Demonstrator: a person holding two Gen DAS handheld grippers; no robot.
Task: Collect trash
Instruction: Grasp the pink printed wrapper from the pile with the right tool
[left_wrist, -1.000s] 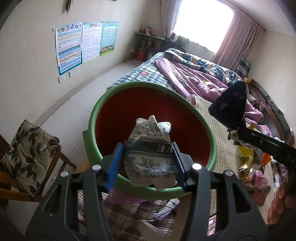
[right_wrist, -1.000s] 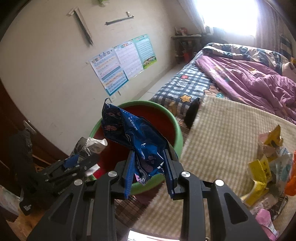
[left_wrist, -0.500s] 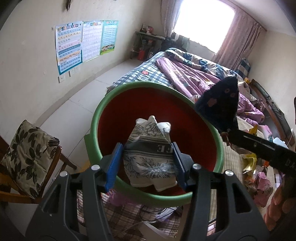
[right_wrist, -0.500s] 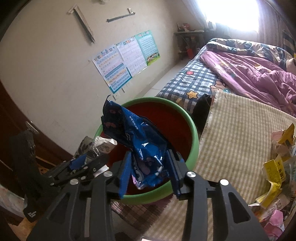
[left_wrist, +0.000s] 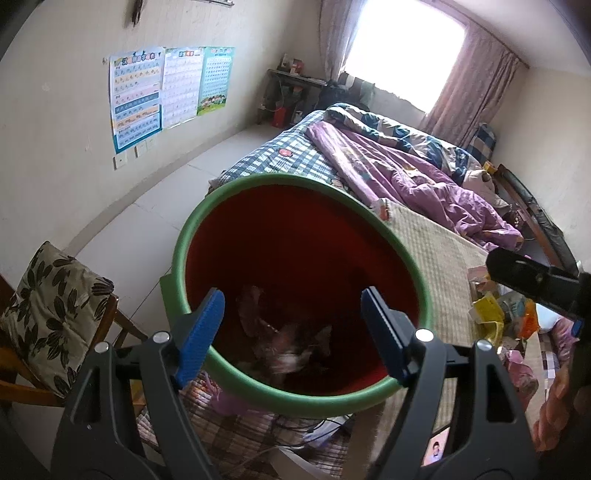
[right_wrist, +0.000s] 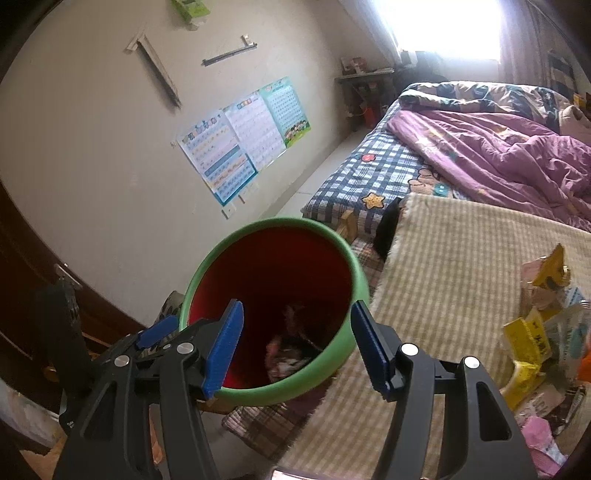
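Both grippers hang over the green bin (left_wrist: 295, 291); the left gripper (left_wrist: 291, 325) and right gripper (right_wrist: 295, 343) are opening, nothing between their fingers; crumpled wrappers (right_wrist: 286, 354) lie inside the bin; more trash (right_wrist: 539, 332) sits on the bed at the right.

Bin (left_wrist: 415, 273), centre frame: green rim, red inside. Wrappers (left_wrist: 284, 349) at its bottom are showing blurred pink and white. Gripper pads (left_wrist: 201, 332), lower frame: blue, on black arms. Chair cushion (left_wrist: 51, 314), lower left: cream with dark leaf print. Quilt (left_wrist: 413, 181), upper right: purple. Sheet (right_wrist: 373, 173) under it: blue-and-white check. Mat (right_wrist: 458, 280), right: beige weave. Wrappers (right_wrist: 532, 332) at far right: yellow. Wall charts (left_wrist: 162, 88), upper left: blue, white, green.
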